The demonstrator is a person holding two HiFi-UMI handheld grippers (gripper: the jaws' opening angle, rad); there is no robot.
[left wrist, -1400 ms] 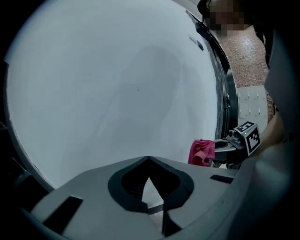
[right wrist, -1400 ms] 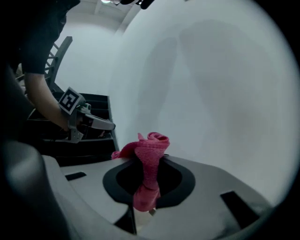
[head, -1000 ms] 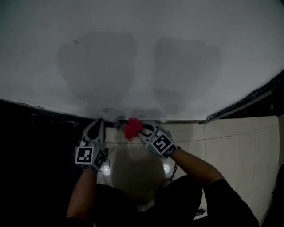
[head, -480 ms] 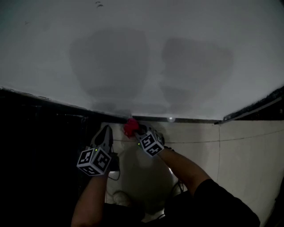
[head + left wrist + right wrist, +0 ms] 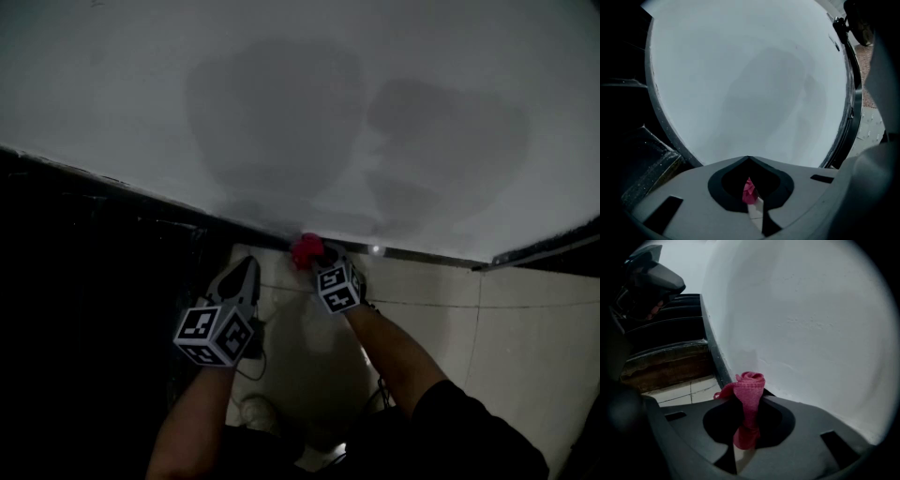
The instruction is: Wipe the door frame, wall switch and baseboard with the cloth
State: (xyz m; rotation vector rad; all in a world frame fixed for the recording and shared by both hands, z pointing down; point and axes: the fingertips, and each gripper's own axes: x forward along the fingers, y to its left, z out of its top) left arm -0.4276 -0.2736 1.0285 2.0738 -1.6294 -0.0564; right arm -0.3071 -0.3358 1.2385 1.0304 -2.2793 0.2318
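Note:
A rolled pink cloth (image 5: 306, 250) is pinched in my right gripper (image 5: 317, 259), shut on it, and its end touches the dark baseboard (image 5: 422, 255) at the foot of the white wall (image 5: 281, 112). In the right gripper view the cloth (image 5: 750, 394) stands up between the jaws beside the baseboard (image 5: 712, 348). My left gripper (image 5: 246, 270) hangs to the left, a little back from the baseboard, jaws closed with nothing in them. In the left gripper view its tips (image 5: 749, 159) meet and a bit of cloth (image 5: 749, 192) shows behind them.
Pale floor tiles (image 5: 525, 319) lie below the baseboard. A dark, unlit area (image 5: 84, 281) fills the left, with dark stepped ledges (image 5: 670, 333) in the right gripper view. The person's shoe (image 5: 249, 409) is under the left arm.
The left gripper has drawn back from the baseboard. The right gripper has kept the cloth against the baseboard while the view shifted along the wall.

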